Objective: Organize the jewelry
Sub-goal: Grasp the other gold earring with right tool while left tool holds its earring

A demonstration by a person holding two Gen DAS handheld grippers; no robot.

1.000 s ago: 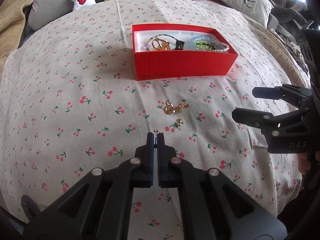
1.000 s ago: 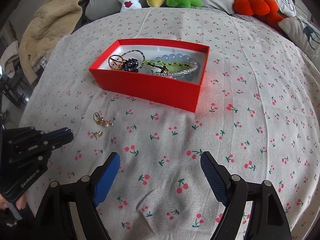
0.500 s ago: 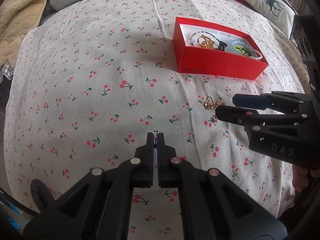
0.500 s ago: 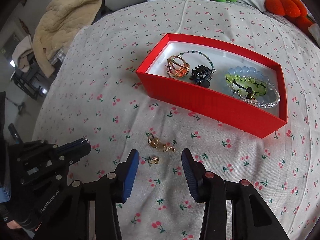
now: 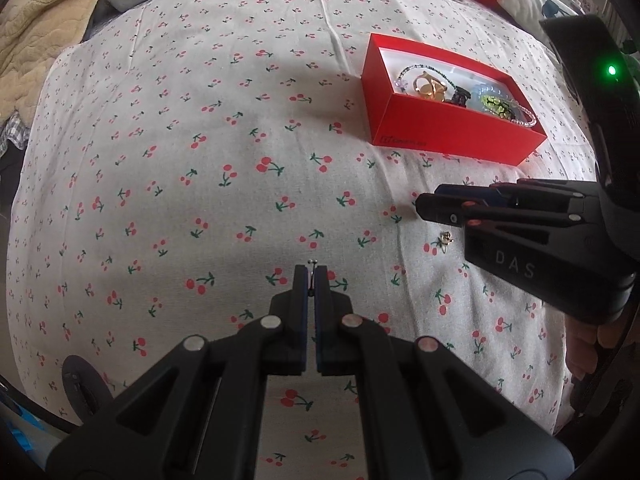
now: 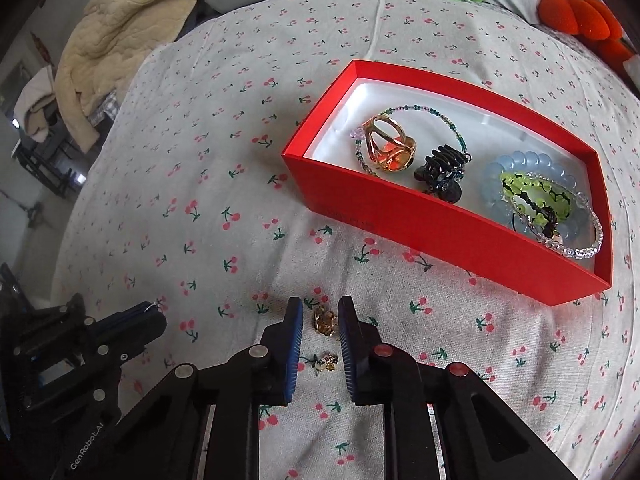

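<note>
Red cardboard box [image 6: 460, 236]: gold openwork clip [image 6: 390, 148], black claw clip [image 6: 442, 172], pale blue bead bracelet [image 6: 516, 168]
Gold earrings [image 6: 324, 320]: on cherry-print cloth [image 6: 200, 184], between right gripper [image 6: 320, 316] fingers, parted
Left gripper [image 5: 311, 276]: pinched on thin metal pin [image 5: 312, 262]
Writing: "DAS", "GenRobot.AI"

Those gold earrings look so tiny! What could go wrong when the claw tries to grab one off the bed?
1. The right claw has its jaws on either side of one gold earring; it is so small it might slip out as they close.
2. The cherry sheet is soft, so the jaws may pinch cloth too.
3. A second earring lies just behind, between the fingers, and could get nudged or dragged.
</note>
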